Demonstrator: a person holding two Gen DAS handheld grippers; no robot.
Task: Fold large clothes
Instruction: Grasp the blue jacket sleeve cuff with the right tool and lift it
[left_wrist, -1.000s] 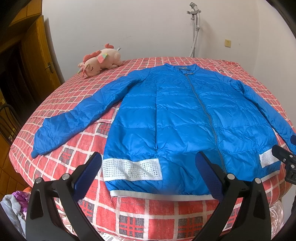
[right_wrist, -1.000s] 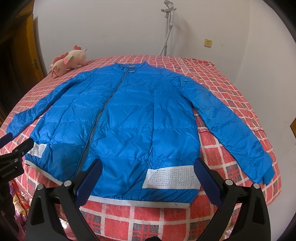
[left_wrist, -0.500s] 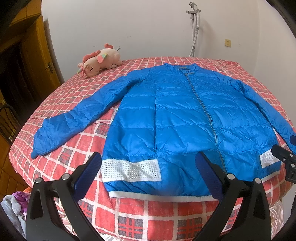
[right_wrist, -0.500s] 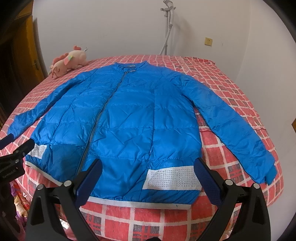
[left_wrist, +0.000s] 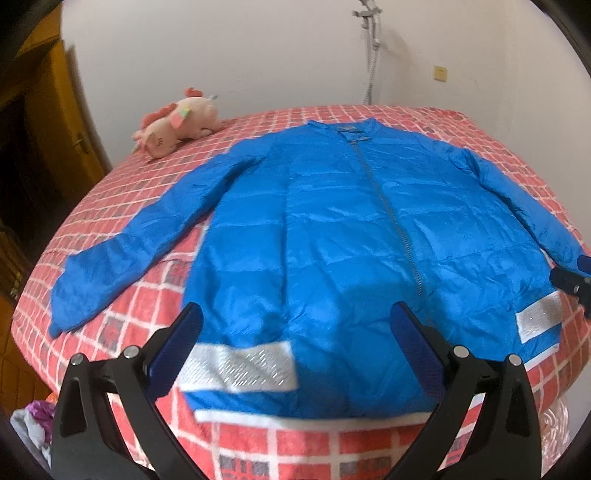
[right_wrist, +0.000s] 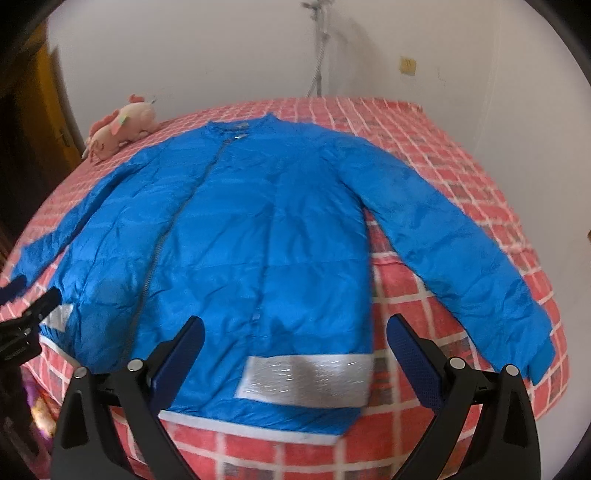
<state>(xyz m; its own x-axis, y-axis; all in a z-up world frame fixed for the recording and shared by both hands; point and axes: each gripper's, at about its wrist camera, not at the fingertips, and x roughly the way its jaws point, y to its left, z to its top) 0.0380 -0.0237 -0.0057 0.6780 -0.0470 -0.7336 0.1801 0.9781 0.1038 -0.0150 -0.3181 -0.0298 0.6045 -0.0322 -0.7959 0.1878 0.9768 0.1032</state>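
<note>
My left claw (left_wrist: 295, 343) and right claw (right_wrist: 293, 345) hung spread, gripping nothing, above the hem of the blue puffer jacket (left_wrist: 343, 251) lying flat on the bed (left_wrist: 332, 450).

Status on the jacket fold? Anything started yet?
Done: the blue jacket lies flat on the bed, zipped, both sleeves spread out. In hand: nothing; the left tongs and right tongs are open above the hem, gripping no fabric. Left: every fold, sleeves and body.
</note>
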